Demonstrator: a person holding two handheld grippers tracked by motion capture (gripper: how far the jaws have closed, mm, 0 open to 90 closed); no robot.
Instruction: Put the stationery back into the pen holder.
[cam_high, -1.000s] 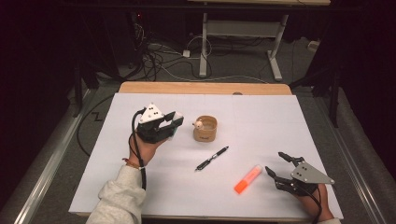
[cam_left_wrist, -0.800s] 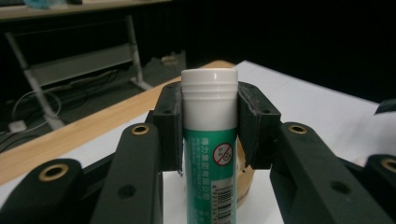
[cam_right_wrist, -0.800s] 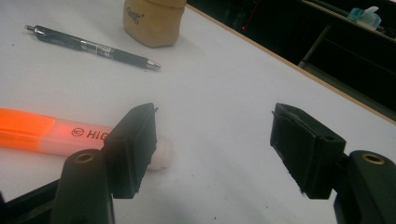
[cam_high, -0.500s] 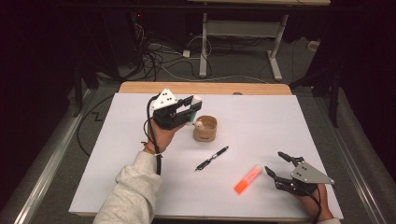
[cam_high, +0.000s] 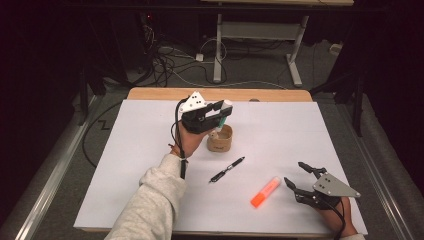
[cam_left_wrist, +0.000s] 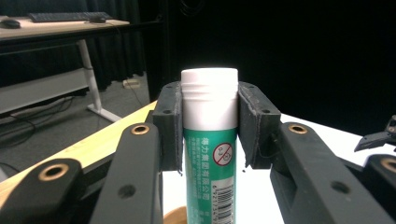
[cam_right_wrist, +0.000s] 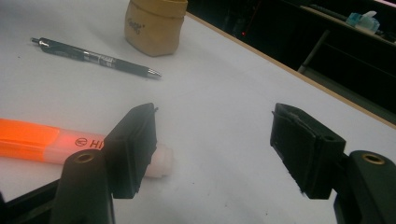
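Two black pads are being pressed against the glue stick (cam_left_wrist: 210, 140), one on each side just below its white cap, so the left gripper (cam_high: 220, 111) is being kept clamped on it. In the high view the stick is being carried above the small tan cup (cam_high: 220, 139), its lower end hanging close over the cup's mouth; whether it is touching the rim cannot be told. The tube is being judged light, stiff and smooth-walled: a hard plastic cylinder that is likely to twist or slide if squeezed loosely, though it is not being thought fragile. The hold high on the body, where the white collar meets the green label, is being judged sound, since the length below is being left free to go down into the cup.

The right gripper (cam_high: 302, 183) is being rested low near the table's near right corner, its jaws standing wide apart with nothing between them; the orange highlighter (cam_right_wrist: 56, 142) is lying just beside one jaw, and a black pen (cam_high: 227, 169) is lying between the highlighter and the cup.

Everything is being done on a white sheet (cam_high: 140, 150) spread over a wooden tabletop (cam_high: 160, 94), flat and matte. The room behind is being kept dark, with desk legs (cam_high: 218, 55) and loose cables (cam_high: 170, 65) on the floor.
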